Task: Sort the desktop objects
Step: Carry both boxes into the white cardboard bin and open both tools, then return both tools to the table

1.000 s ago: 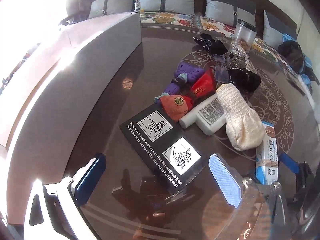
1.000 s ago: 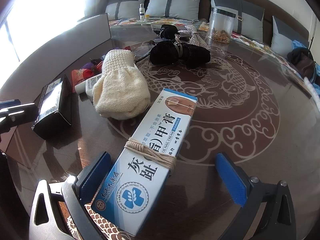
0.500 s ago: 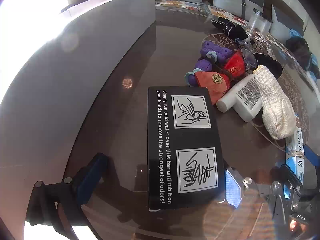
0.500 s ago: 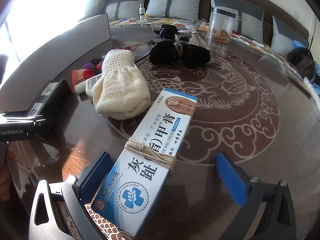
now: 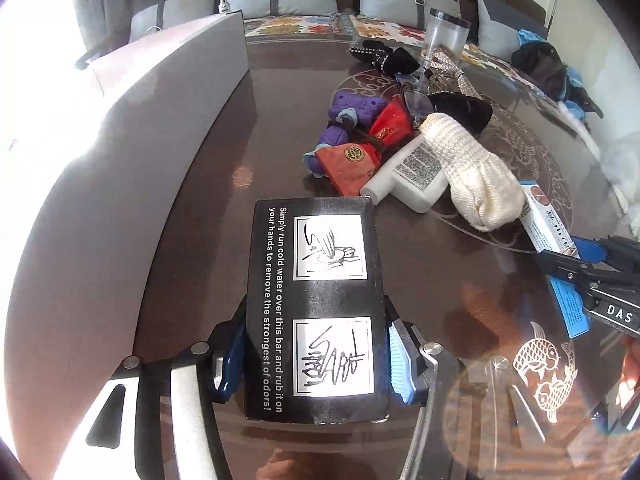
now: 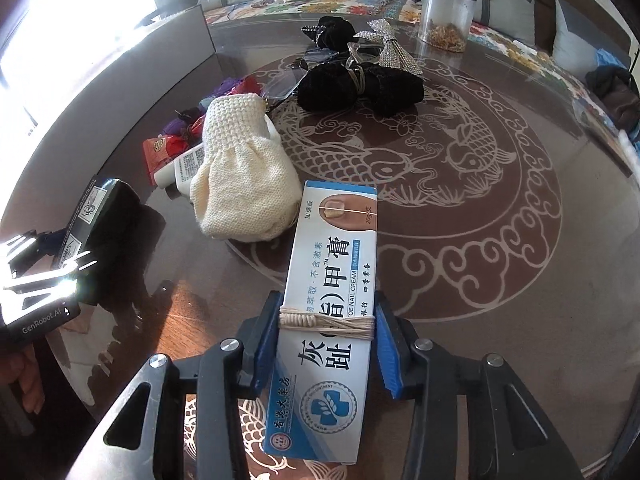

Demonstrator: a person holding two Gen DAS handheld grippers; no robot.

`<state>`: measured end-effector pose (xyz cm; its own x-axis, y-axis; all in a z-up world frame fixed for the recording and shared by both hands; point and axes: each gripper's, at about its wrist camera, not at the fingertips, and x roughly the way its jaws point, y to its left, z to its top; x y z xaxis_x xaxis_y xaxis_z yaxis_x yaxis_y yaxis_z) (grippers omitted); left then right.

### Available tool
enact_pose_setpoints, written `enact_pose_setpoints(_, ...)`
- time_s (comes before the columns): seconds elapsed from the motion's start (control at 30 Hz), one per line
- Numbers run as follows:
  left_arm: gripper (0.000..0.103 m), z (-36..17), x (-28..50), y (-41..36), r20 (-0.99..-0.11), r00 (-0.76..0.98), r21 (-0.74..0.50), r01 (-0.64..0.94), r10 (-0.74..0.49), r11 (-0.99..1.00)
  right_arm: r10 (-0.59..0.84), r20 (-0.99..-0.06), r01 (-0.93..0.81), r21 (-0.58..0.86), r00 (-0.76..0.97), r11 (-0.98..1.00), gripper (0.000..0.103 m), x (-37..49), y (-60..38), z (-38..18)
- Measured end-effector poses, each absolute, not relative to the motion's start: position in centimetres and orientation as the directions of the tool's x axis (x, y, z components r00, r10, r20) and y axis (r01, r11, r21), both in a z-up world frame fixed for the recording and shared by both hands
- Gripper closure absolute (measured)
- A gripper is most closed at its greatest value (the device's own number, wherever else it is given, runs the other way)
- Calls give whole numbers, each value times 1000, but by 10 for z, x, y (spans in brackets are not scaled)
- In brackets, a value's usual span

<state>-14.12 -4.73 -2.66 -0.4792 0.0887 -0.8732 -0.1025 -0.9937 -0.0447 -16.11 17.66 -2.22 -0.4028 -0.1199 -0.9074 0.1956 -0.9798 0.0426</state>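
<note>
My left gripper (image 5: 316, 356) is shut on a black box (image 5: 316, 300) with white printed drawings, its blue pads pressed to both long sides. The box also shows at the left of the right wrist view (image 6: 100, 208). My right gripper (image 6: 326, 344) is shut on a white and blue nail cream box (image 6: 332, 280) bound with string; it also shows at the right of the left wrist view (image 5: 548, 224). Both boxes lie low over the glass table (image 6: 500, 280).
A pile sits mid-table: cream knitted mitt (image 6: 236, 176), white bottle (image 5: 412, 172), red pouches (image 5: 352, 160), purple toy (image 5: 348, 116), black cloth bundle (image 6: 360, 88), glasses, silver bow (image 6: 392, 48). A clear jar (image 6: 446, 16) stands at the back. A grey panel (image 5: 140, 140) runs along the left.
My left gripper has moved over the black box and closed on its sides. My right gripper has closed on the nail cream box, which now points straight ahead.
</note>
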Motion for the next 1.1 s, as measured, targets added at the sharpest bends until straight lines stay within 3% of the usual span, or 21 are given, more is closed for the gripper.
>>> enact_pose_setpoints(0.23,46,55,-120,-102,-781,-576,-234,-91,243,-968,-163,-875,267,41,-456,-963,59,-146,158,44)
enact_pose_setpoints(0.43,46,101,-126,-210,-751,-648,-212,54,128,-976,-319,-808,431,90,-495,-898,59,-165,50,115)
enact_pose_setpoints(0.63,46,77,-136,-309,-814,-580,-134,240,-31,-962,-471,-761,592,144,-446,-793,59,-177,-98,136)
enact_pose_setpoints(0.83,44,37,-130,-341,-875,-476,-66,308,-93,-949,-483,-789,637,155,-380,-755,57,-193,-199,98)
enact_pose_setpoints(0.9,43,33,-128,-344,-878,-467,-53,310,-104,-949,-464,-824,636,172,-325,-752,45,-197,-215,76)
enact_pose_setpoints(0.93,42,32,-128,-342,-877,-468,-47,308,-108,-950,-447,-837,628,169,-315,-760,30,-200,-218,67)
enact_pose_setpoints(0.97,40,35,-126,-339,-873,-475,-42,306,-114,-951,-437,-839,619,161,-324,-769,25,-200,-217,61)
enact_pose_setpoints(1.1,34,52,-115,-313,-837,-534,-34,260,-115,-965,-463,-797,591,171,-387,-788,19,-194,-183,65)
